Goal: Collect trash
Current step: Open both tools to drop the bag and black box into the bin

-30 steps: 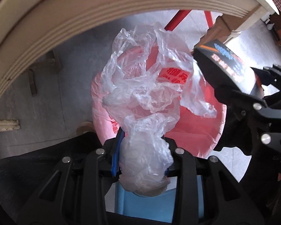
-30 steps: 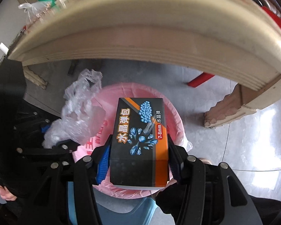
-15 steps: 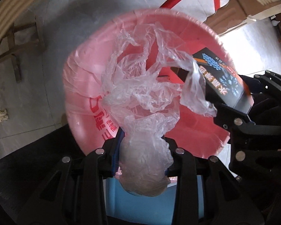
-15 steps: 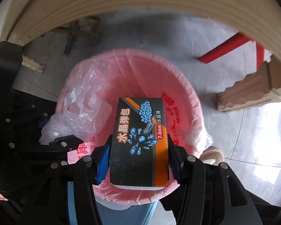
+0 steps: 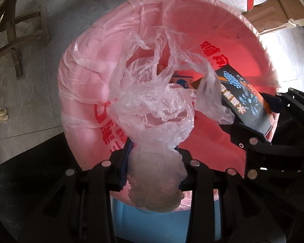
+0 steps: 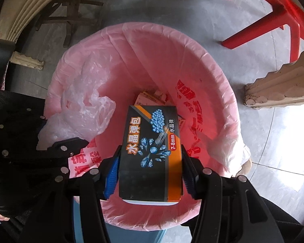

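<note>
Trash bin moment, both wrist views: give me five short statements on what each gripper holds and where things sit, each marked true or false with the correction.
1. The left gripper is clamped on a crumpled clear plastic bag. True.
2. The right gripper is empty. False: it is shut on a black and orange box.
3. The bin is lined with a blue bag. False: the liner is pink with red print.
4. Both held items hang over the bin's opening. True.
5. The bin is empty inside. False: some packaging already lies at the bottom.
</note>
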Demonstrator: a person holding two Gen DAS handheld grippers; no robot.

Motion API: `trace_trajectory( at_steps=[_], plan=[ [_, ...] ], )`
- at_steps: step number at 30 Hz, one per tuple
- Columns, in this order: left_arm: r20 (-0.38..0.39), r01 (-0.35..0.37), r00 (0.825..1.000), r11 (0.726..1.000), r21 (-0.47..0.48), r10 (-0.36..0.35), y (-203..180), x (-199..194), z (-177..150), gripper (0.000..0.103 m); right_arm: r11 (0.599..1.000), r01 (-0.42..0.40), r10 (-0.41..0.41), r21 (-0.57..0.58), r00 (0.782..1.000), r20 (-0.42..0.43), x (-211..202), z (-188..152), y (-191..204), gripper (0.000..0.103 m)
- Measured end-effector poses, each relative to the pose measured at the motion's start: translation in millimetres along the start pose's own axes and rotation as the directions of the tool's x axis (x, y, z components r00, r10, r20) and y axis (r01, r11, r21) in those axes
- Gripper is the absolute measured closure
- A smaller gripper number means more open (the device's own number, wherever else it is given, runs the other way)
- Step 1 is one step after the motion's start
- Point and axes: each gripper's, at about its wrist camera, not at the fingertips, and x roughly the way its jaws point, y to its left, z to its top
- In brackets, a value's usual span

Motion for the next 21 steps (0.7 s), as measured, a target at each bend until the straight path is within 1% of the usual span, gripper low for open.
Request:
trace_trajectory(
  at_steps=[9,13,16,17,21],
  plan=[
    [-0.001,-0.006,1.000,1.000,-0.015,0.006,-1.6,4.4,1.0,0.067,1.000,-0.002,0.002,0.006,1.000,-0.013,1.9,2.3,-1.1,0.051],
    [-0.023,-0.027,0.999,1.000,-0.010,0.026,0.3,5.7,2.7,0.054,1.000,0.010,-0.010,0.022,1.000,-0.009,2.2,3.3,-3.9,0.049],
    [-0.030,-0.039,0.999,0.999,-0.012,0.038,1.0,4.3,2.8,0.052,0.999,0.003,-0.002,0.040,1.000,-0.015,2.5,3.3,-7.0,0.047],
    [-0.032,-0.051,0.998,0.999,-0.010,0.050,1.0,4.3,2.7,0.049,0.999,0.005,-0.005,0.042,1.000,-0.017,2.7,3.4,-7.4,0.045],
    [-0.037,-0.088,0.995,0.996,0.002,0.088,-0.3,4.8,2.7,0.046,0.999,0.011,-0.010,0.050,1.000,-0.012,2.3,3.4,-8.4,0.043]
  ],
)
